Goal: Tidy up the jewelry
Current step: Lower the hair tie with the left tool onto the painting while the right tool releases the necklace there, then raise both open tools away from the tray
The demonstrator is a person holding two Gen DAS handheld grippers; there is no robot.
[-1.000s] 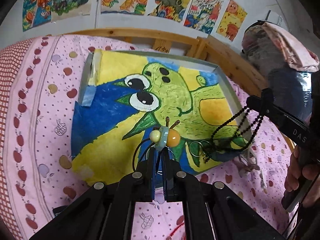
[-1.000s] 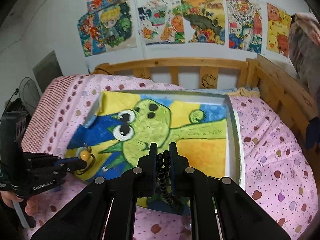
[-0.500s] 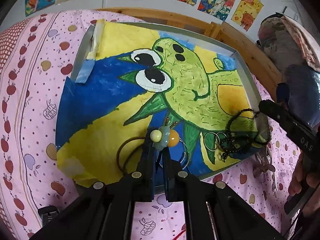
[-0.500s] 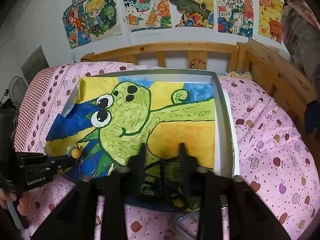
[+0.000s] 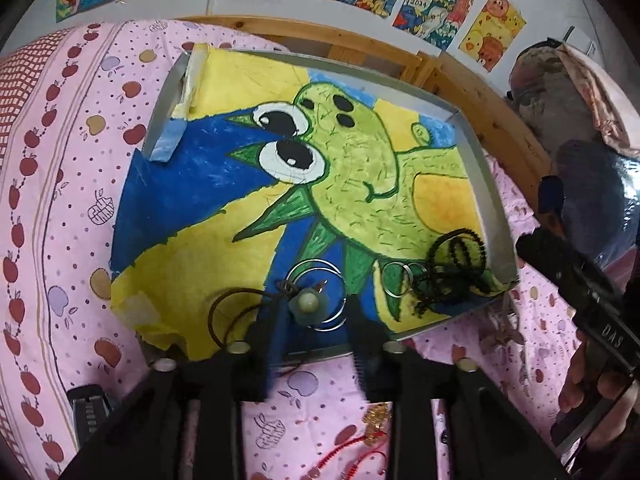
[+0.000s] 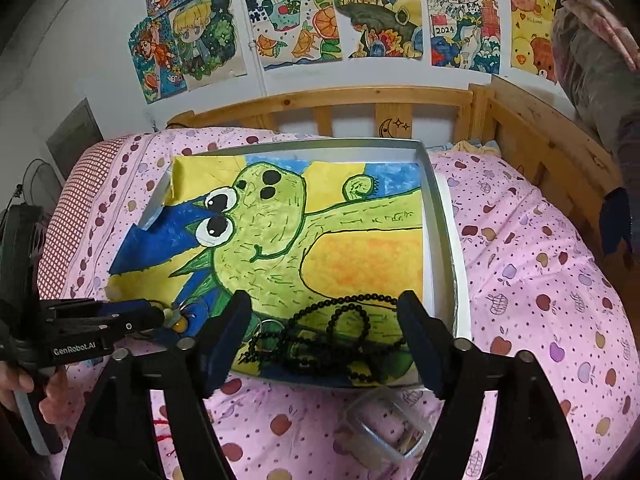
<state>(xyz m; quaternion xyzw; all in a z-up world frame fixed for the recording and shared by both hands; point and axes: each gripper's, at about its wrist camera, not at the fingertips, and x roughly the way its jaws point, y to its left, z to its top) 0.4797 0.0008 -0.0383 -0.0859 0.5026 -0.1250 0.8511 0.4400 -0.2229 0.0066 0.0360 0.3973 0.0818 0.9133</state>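
Note:
A shallow silver tray [image 5: 482, 184] lined with a green cartoon drawing lies on the pink bed. My left gripper [image 5: 314, 320] hangs open over its near edge. Between its fingers a bead pendant on a dark cord [image 5: 307, 304] rests on the drawing beside large silver hoops [image 5: 320, 270]. Smaller rings [image 5: 394, 280] lie to the right. My right gripper [image 6: 324, 332] is open too, with a black bead necklace [image 6: 344, 320] lying in a loose heap in the tray's near right corner between its fingers. In the right wrist view the left gripper [image 6: 160, 316] shows at far left.
A clear plastic box [image 6: 384, 428] sits on the pink bedspread just in front of the tray. A red cord [image 5: 344, 456] and a small gold piece [image 5: 374, 414] lie near me. A wooden bed rail [image 6: 360, 98] runs behind the tray. A hand [image 5: 592, 392] holds the right gripper.
Both grippers came down to the tray and opened. The left one let go of the bead pendant and the right one let go of the black necklace; both pieces now rest on the drawing.

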